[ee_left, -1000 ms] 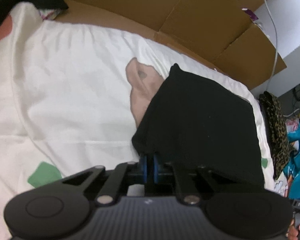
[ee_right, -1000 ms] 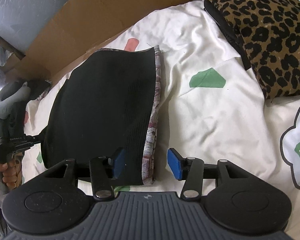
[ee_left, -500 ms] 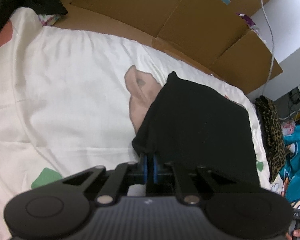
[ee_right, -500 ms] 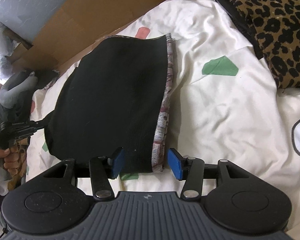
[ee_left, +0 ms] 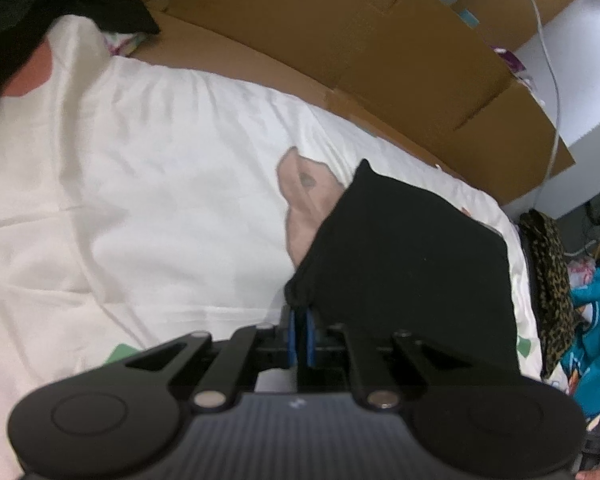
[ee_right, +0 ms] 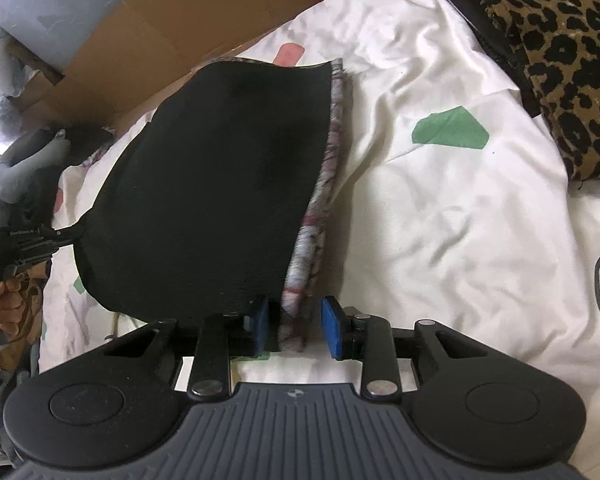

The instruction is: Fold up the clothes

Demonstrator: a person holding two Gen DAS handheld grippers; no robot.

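Left wrist view first: a white bedsheet with coloured patches fills the left and centre, and flattened brown cardboard runs across the top against a pale wall. At the right edge you have a leopard-print cloth and something teal below it; a white cable hangs in the upper right. The black garment sits right of centre, its near corner lifted off the sheet. Your left gripper is clamped tight on that corner, blue pads pressed together with cloth pinched between them.

Now the right wrist view: same white sheet, a green patch right of centre, cardboard at the top, and the leopard-print cloth filling the upper right corner. The garment spreads across the centre left, with a pink-grey patterned lining showing along its right edge. At far left your other hand grips the left tool, which pulls the garment's corner. Your right gripper has just been closing, jaws now narrow, the garment's patterned edge between the pads; the left pad touches it, the right pad stands just clear.
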